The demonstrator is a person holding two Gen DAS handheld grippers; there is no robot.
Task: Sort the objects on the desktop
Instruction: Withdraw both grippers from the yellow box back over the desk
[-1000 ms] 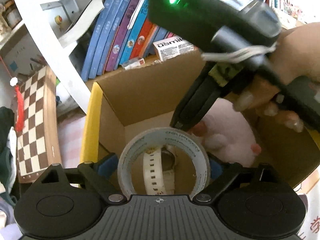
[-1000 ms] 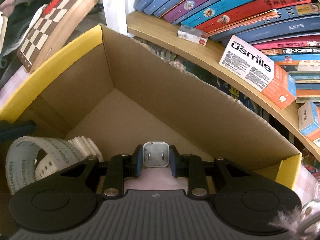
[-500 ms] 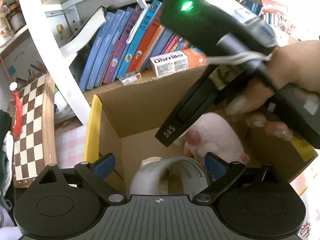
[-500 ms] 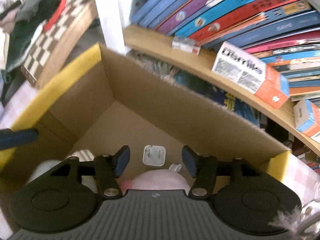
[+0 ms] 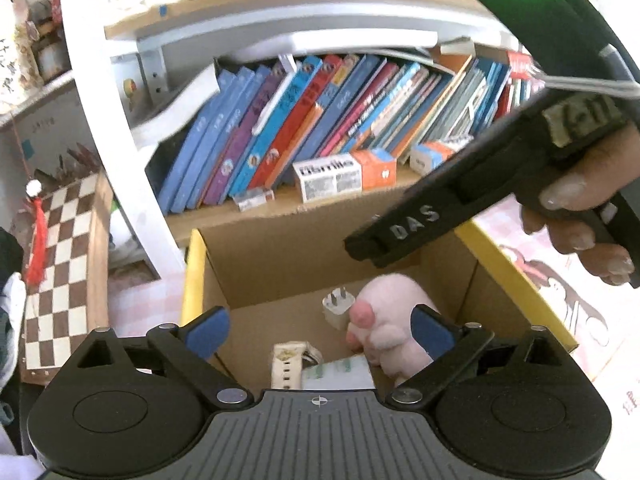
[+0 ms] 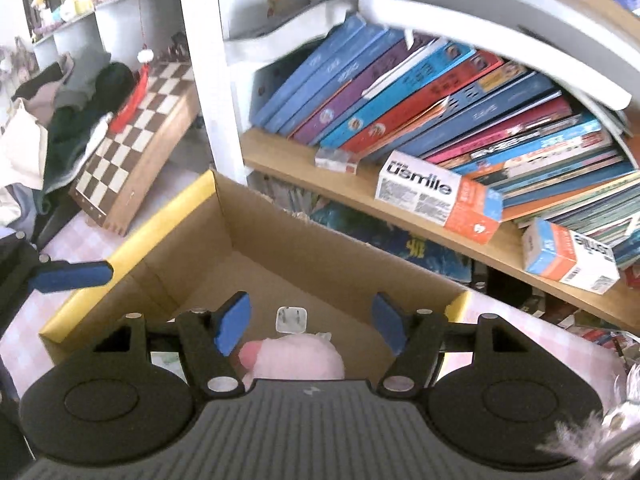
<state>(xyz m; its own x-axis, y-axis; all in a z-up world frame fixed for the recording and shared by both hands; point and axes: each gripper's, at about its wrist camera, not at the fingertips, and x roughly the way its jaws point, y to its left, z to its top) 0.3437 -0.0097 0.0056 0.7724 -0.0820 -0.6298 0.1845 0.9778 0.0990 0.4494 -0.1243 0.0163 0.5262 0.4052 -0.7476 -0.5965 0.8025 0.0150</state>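
Your left gripper point(image 5: 320, 330) is spread wide with nothing pinched, hanging over the cardboard box point(image 5: 280, 248). Below its fingers sit the white watch point(image 5: 290, 362), the tape roll point(image 5: 340, 372) and the pink plush point(image 5: 394, 320). Your right gripper point(image 6: 314, 322) is empty too, its jaws opening, and the white charger plug point(image 6: 291, 319) lies loose on the box floor just ahead of them, beside the plush.
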